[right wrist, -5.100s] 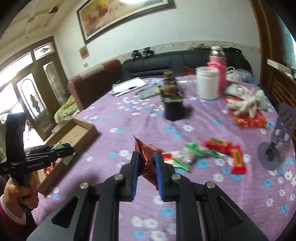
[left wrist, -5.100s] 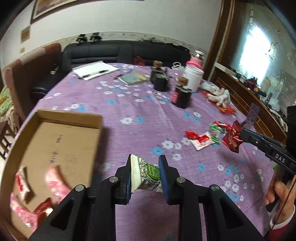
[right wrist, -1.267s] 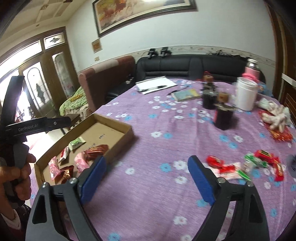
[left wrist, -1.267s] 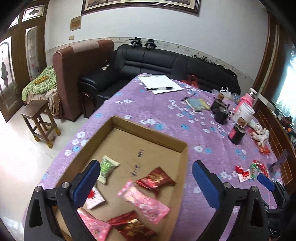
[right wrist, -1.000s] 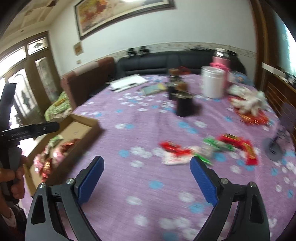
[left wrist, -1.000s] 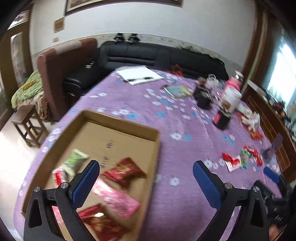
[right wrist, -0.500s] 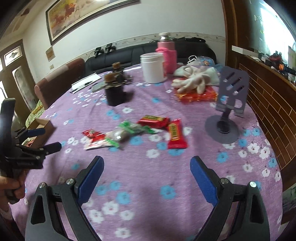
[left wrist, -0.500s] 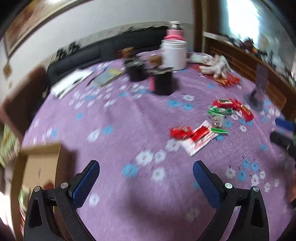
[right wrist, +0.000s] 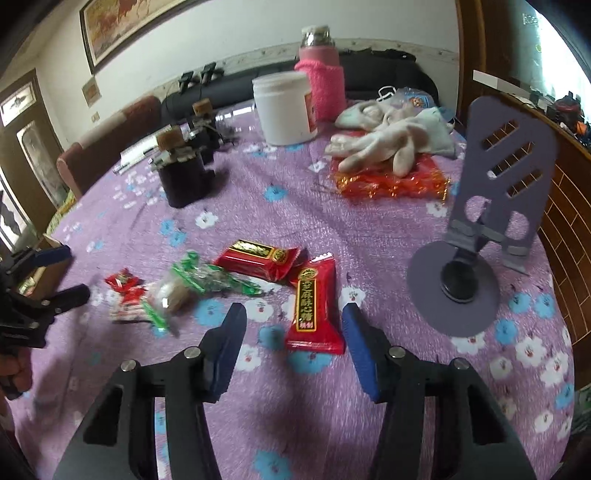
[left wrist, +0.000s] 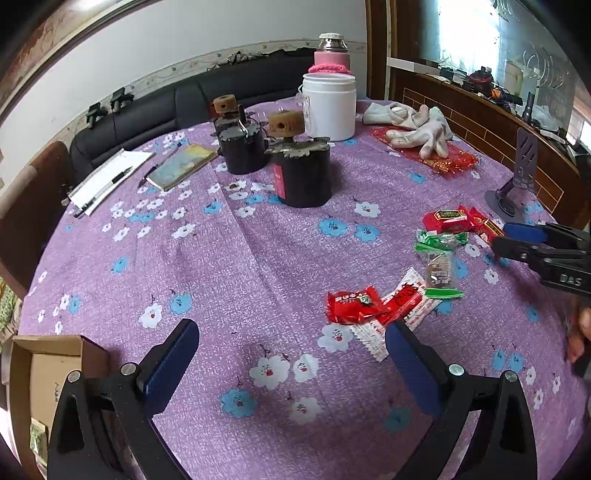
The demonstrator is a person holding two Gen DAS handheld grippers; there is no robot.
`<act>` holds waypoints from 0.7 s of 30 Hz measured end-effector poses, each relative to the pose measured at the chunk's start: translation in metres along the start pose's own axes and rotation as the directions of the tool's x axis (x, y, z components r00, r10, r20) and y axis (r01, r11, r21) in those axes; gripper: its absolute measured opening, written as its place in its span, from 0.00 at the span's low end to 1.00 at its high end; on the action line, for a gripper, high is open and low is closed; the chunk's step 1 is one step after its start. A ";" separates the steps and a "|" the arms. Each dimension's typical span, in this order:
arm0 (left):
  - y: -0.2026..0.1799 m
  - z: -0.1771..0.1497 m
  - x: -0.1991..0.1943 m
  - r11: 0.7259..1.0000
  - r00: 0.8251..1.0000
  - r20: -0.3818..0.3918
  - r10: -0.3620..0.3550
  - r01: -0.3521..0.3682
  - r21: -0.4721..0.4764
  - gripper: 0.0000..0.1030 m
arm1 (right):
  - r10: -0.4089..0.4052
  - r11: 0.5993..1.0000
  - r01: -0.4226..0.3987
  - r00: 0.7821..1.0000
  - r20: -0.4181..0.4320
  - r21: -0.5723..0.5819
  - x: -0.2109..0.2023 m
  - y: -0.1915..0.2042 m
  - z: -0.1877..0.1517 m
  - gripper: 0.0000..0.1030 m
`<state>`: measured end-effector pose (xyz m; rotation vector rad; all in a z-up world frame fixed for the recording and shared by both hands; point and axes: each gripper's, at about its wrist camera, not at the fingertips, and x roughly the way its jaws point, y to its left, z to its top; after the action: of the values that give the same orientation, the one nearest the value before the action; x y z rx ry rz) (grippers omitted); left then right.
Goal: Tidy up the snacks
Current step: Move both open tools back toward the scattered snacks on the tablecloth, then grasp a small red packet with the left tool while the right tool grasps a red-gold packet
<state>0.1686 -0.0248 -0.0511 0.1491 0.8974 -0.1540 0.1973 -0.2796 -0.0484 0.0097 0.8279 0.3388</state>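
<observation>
While both grippers are spread wide, the right gripper (right wrist: 293, 328) should drop straight over the red snack (right wrist: 314, 306) beside the purple stand (right wrist: 480, 236); the left gripper (left wrist: 291, 350) holds nothing.

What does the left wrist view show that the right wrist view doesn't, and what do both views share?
Only the left wrist view shows the inside of the cardboard box, the notepad with a pen and the small book.

Only the right wrist view shows the framed painting and the door at the left.

Both show the loose snack packets on the purple tablecloth, the white jar, the gloves, the phone stand, and both grippers open and empty.
</observation>
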 end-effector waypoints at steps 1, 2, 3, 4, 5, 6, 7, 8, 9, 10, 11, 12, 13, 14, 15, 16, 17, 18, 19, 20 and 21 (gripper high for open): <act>0.001 0.000 0.001 1.000 1.000 -0.002 -0.009 0.009 0.004 0.99 | -0.007 1.000 0.007 1.000 -0.008 -0.006 0.004 0.000 0.000 0.52; 0.001 0.001 0.003 1.000 1.000 -0.004 -0.020 0.020 0.013 0.99 | -0.010 1.000 0.010 1.000 -0.015 -0.010 0.007 0.000 0.000 0.52; 0.001 0.001 0.004 1.000 1.000 -0.004 -0.023 0.024 0.020 0.99 | -0.012 1.000 0.011 1.000 -0.019 -0.014 0.009 0.001 0.000 0.52; -0.001 0.003 0.005 0.999 1.000 -0.003 -0.030 0.030 0.036 0.99 | -0.019 1.000 0.018 1.000 -0.022 -0.020 0.011 0.001 0.000 0.50; -0.003 0.004 0.007 0.998 0.999 -0.004 -0.043 0.043 0.053 0.99 | -0.026 0.999 0.025 0.999 -0.023 -0.024 0.013 0.002 0.002 0.45; -0.004 0.004 0.007 0.996 0.999 -0.004 -0.050 0.050 0.067 0.99 | -0.034 0.999 0.033 0.999 -0.020 -0.030 0.014 0.003 0.003 0.40; -0.008 0.006 0.009 0.994 0.998 0.001 -0.060 0.059 0.095 0.99 | -0.039 0.999 0.039 0.999 -0.020 -0.032 0.015 0.003 0.004 0.28; -0.011 0.007 0.010 0.991 0.998 0.004 -0.065 0.064 0.116 0.99 | -0.037 0.999 0.037 0.999 -0.022 -0.034 0.016 0.004 0.005 0.24; -0.015 0.009 0.011 0.988 0.998 0.005 -0.066 0.064 0.138 0.98 | -0.033 0.999 0.032 0.999 -0.022 -0.035 0.017 0.004 0.006 0.24; -0.018 0.010 0.013 0.985 0.998 0.007 -0.064 0.062 0.162 0.96 | -0.032 0.999 0.032 0.999 -0.021 -0.041 0.017 0.006 0.006 0.23; -0.023 0.011 0.015 0.981 0.998 0.007 -0.062 0.060 0.186 0.95 | -0.034 0.998 0.033 0.999 -0.018 -0.048 0.017 0.008 0.006 0.23; -0.025 0.013 0.017 0.978 0.998 0.004 -0.061 0.059 0.198 0.92 | -0.028 0.998 0.027 0.999 -0.016 -0.050 0.017 0.010 0.006 0.23; -0.027 0.014 0.020 0.977 0.998 -0.004 -0.067 0.066 0.202 0.87 | -0.017 0.999 0.017 1.000 -0.011 -0.047 0.015 0.010 0.005 0.23; -0.027 0.016 0.023 0.978 0.997 -0.011 -0.080 0.080 0.192 0.83 | -0.010 0.999 0.010 1.000 -0.005 -0.044 0.013 0.011 0.005 0.23; -0.025 0.019 0.027 0.981 0.995 -0.026 -0.094 0.097 0.167 0.71 | -0.004 0.999 0.004 1.000 0.003 -0.041 0.011 0.012 0.004 0.23; -0.023 0.020 0.031 0.984 0.994 -0.042 -0.105 0.110 0.143 0.56 | 0.004 0.999 -0.004 1.000 0.011 -0.037 0.009 0.013 0.004 0.23; -0.019 0.023 0.037 0.986 0.991 -0.063 -0.118 0.125 0.108 0.48 | 0.010 0.999 -0.010 1.000 0.017 -0.034 0.006 0.014 0.004 0.23; -0.017 0.023 0.041 0.989 0.990 -0.075 -0.118 0.124 0.085 0.40 | 0.016 0.999 -0.016 1.000 0.024 -0.032 0.004 0.015 0.003 0.23; -0.015 0.023 0.044 0.990 0.989 -0.087 -0.117 0.123 0.068 0.40 | 0.022 0.999 -0.021 0.999 0.032 -0.029 0.001 0.015 0.003 0.23; -0.014 0.023 0.044 0.990 0.989 -0.083 -0.120 0.125 0.063 0.40 | 0.029 0.999 -0.028 0.999 0.039 -0.026 -0.003 0.015 0.003 0.23; -0.016 0.022 0.045 0.989 0.988 -0.087 -0.125 0.130 0.065 0.40 | 0.037 0.999 -0.036 0.998 0.043 -0.024 -0.005 0.015 0.004 0.23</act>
<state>0.2099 -0.0476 -0.0736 0.1646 0.9848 -0.3006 0.1924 -0.2662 -0.0401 0.0103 0.7815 0.3815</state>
